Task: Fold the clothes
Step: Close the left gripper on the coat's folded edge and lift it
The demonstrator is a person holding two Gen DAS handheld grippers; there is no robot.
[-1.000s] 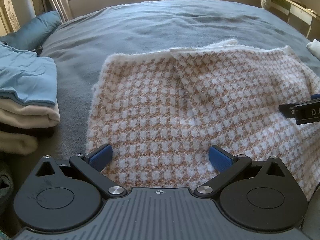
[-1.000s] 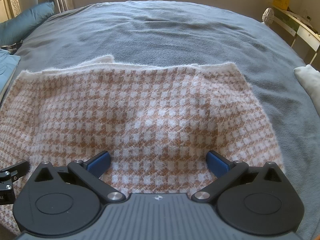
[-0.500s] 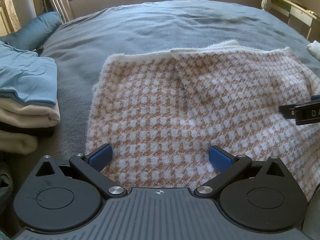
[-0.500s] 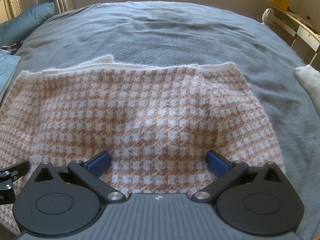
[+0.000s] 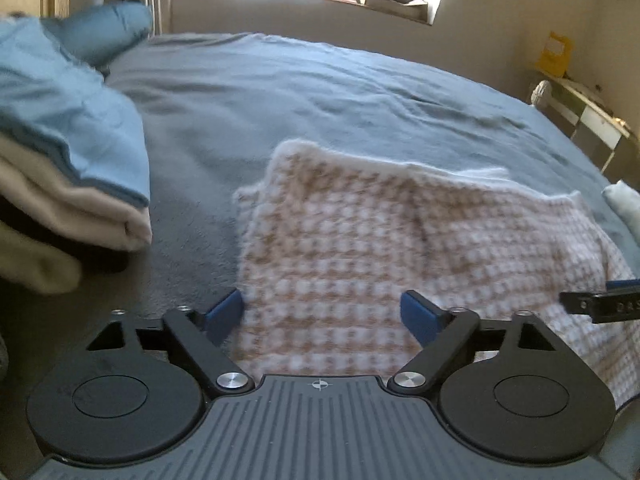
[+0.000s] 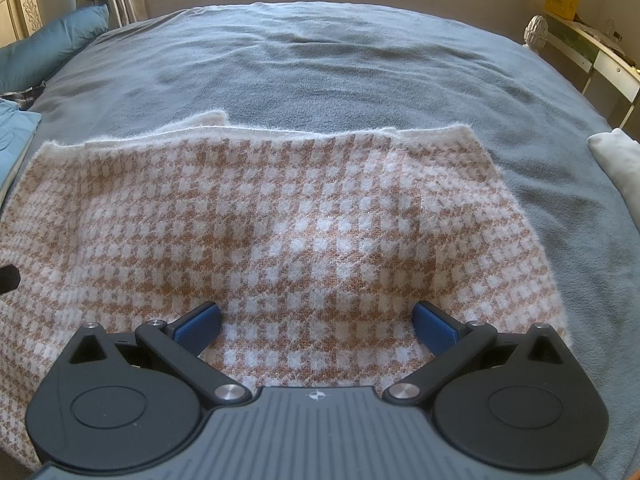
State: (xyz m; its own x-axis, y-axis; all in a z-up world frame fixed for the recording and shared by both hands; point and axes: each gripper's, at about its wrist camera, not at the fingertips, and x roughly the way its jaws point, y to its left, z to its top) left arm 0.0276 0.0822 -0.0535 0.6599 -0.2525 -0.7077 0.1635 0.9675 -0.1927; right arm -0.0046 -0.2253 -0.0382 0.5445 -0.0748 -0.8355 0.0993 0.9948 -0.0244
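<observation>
A brown-and-white houndstooth knit garment (image 5: 360,240) (image 6: 260,220) lies spread flat on the grey-blue bed. My left gripper (image 5: 322,314) hovers low over its near left part, and the view is blurred and tilted. Its jaws are closing but still stand wide. The garment's left edge lies just inside the left blue pad (image 5: 224,312), and the pads do not press on the cloth. My right gripper (image 6: 316,326) is open over the garment's near middle-right, with cloth below it and nothing gripped. A black finger (image 5: 592,304) of the right gripper pokes in at the left view's right edge.
A stack of folded clothes (image 5: 68,184), light blue on cream, sits on the bed left of the garment. A blue pillow (image 6: 44,52) lies at the far left. A white cloth (image 6: 616,156) rests at the bed's right edge, with a side table (image 6: 592,56) beyond.
The left gripper has slid left to the garment's left edge and rolled, and its jaws have narrowed a little. The folded stack looms larger. The right gripper has not moved.
</observation>
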